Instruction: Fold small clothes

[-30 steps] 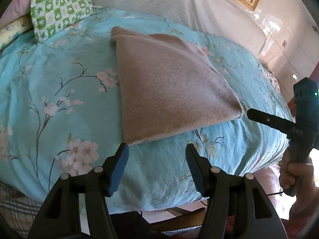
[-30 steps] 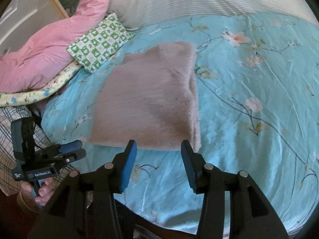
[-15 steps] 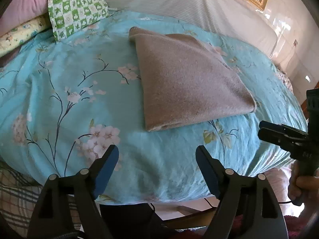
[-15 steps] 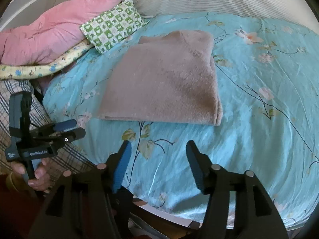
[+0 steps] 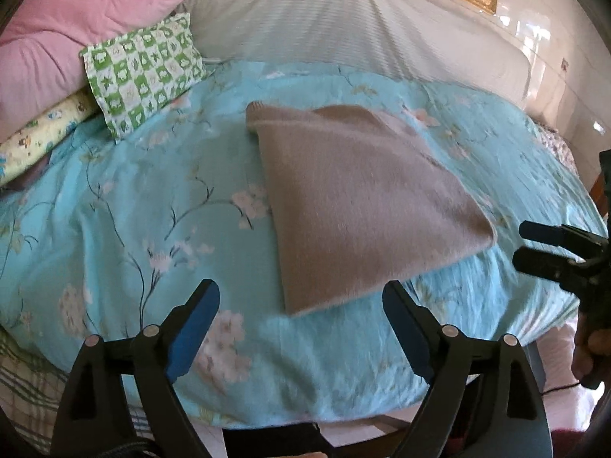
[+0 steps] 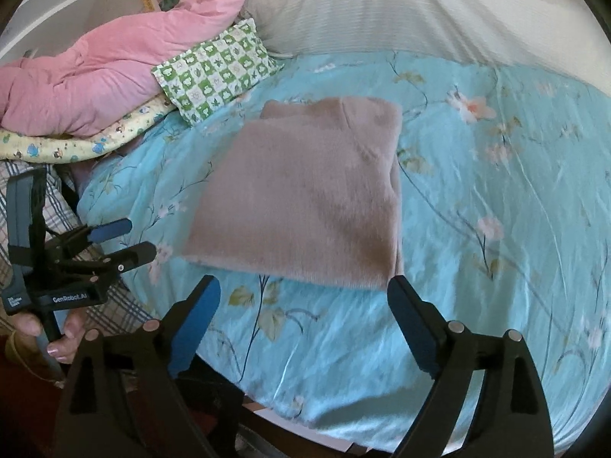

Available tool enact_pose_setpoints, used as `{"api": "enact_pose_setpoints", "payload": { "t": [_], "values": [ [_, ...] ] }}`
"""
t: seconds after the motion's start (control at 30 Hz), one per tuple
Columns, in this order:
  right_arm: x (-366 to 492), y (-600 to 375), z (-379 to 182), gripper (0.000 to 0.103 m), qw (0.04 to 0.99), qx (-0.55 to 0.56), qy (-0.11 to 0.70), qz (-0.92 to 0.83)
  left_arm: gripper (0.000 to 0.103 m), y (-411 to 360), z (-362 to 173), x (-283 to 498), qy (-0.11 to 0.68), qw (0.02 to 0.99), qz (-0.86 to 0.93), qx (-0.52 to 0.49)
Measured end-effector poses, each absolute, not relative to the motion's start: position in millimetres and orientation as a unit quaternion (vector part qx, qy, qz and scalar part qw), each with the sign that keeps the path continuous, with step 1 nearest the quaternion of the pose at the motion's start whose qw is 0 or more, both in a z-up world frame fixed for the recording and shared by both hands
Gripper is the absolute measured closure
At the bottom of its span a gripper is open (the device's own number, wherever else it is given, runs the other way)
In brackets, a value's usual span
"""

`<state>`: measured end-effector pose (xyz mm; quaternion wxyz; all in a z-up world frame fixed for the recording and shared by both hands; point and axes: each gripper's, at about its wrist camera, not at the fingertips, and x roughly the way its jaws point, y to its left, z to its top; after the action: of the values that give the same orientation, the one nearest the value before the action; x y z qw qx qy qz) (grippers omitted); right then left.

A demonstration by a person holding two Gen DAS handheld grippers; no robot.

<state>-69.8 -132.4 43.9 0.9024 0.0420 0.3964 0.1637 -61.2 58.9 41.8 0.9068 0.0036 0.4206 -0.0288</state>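
A folded taupe knit garment [image 5: 362,206] [image 6: 305,191] lies flat on the turquoise floral bedspread [image 5: 133,210] [image 6: 496,191]. My left gripper [image 5: 299,294] hovers above the bed's near edge, just short of the garment's nearest corner. Its jaws are opening wide and there is nothing between them. My right gripper [image 6: 303,286] hangs in front of the garment's near hem, its jaws also opening and empty. In the left wrist view the right gripper [image 5: 534,244] shows at the far right. In the right wrist view the left gripper [image 6: 126,240] shows at the far left, held by a hand [image 6: 57,336].
A green checked pillow [image 5: 141,72] [image 6: 217,68], a pink quilt [image 5: 76,30] [image 6: 95,76] and a yellow printed cloth [image 5: 42,133] sit at the back left. A white striped bolster [image 5: 343,23] runs along the head. Plaid fabric [image 6: 57,206] hangs at the left. The bed edge drops off right below the grippers.
Both grippers have drawn back from the garment toward the bed's near edge and risen a little. Their jaws have spread much wider. The garment lies still, folded.
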Motion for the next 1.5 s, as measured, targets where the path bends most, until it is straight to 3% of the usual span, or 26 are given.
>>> {"api": "enact_pose_setpoints", "payload": {
  "t": [0.57,0.7,1.5],
  "values": [
    [-16,-113,30,0.013,0.889,0.016,0.425,0.171,0.013,59,22,-20,0.441,0.897,-0.007,0.019],
    [-6,-110,25,0.012,0.883,0.013,0.438,0.168,0.008,53,20,-11,0.445,0.895,0.001,0.040],
    [13,-110,20,0.005,0.868,0.005,0.469,0.165,0.007,45,17,6,0.455,0.888,0.008,0.067]
  ]
}}
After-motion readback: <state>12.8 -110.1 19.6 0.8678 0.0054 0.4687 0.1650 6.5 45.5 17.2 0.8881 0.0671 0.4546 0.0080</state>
